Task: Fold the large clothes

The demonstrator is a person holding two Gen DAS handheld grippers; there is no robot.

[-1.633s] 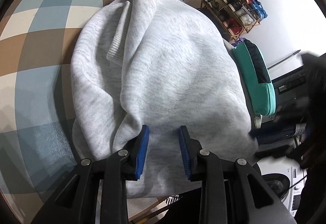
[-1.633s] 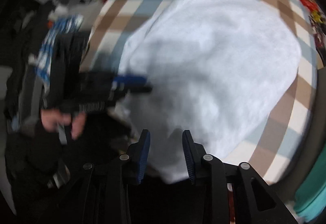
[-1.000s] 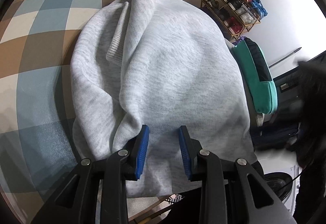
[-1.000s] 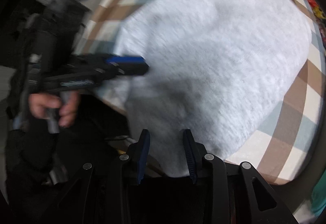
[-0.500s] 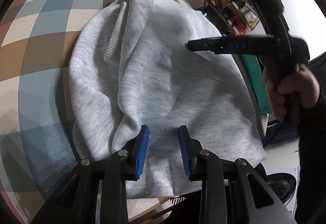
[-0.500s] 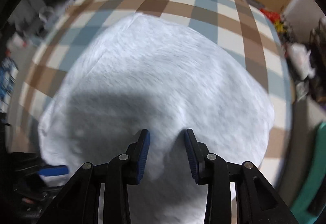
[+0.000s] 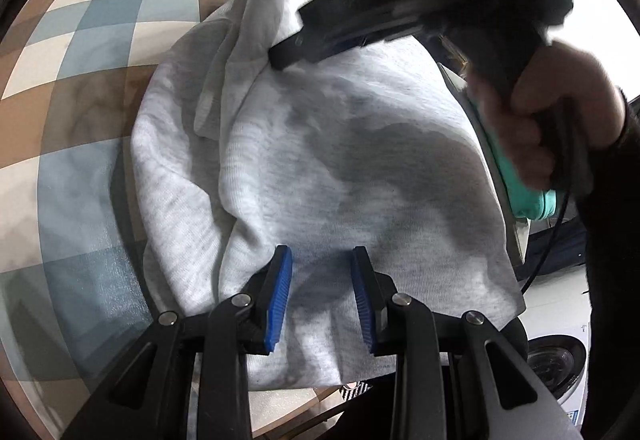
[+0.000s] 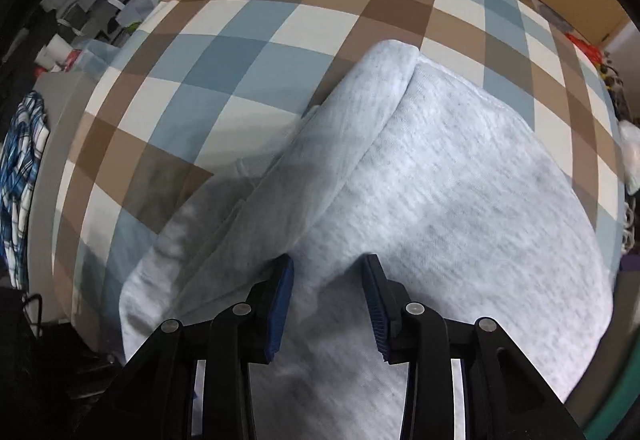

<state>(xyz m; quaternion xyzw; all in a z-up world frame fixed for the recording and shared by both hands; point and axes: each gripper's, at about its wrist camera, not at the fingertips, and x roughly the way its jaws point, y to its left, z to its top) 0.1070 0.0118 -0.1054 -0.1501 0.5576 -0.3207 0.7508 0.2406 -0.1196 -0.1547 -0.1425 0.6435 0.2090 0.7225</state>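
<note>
Your grey sweatshirt point(image 8: 460, 200) lies part-folded on the checked tablecloth point(image 8: 248, 40), its near hem hanging over the table's edge toward you. Its long axis runs away from you, from that hem to the rolled fold at the far end.

Your right gripper point(image 8: 328, 300) points almost straight down onto the far half of the garment, just beside the diagonal ridge of the folded-over flap point(image 8: 340, 144) on its left. Its jaws have just been opening and stand spread, with cloth under them; whether the tips already press into the fabric you cannot quite tell, since the left wrist view blurs there.

Your left gripper point(image 7: 322, 296) sits at the near hem, jaws parted, nothing pinched, the cloth lying beneath and beyond them.

So the right is nearer the far fold, the left nearer the hem. I judge the next fold turns across that long axis: far end and near end brought together.
</note>
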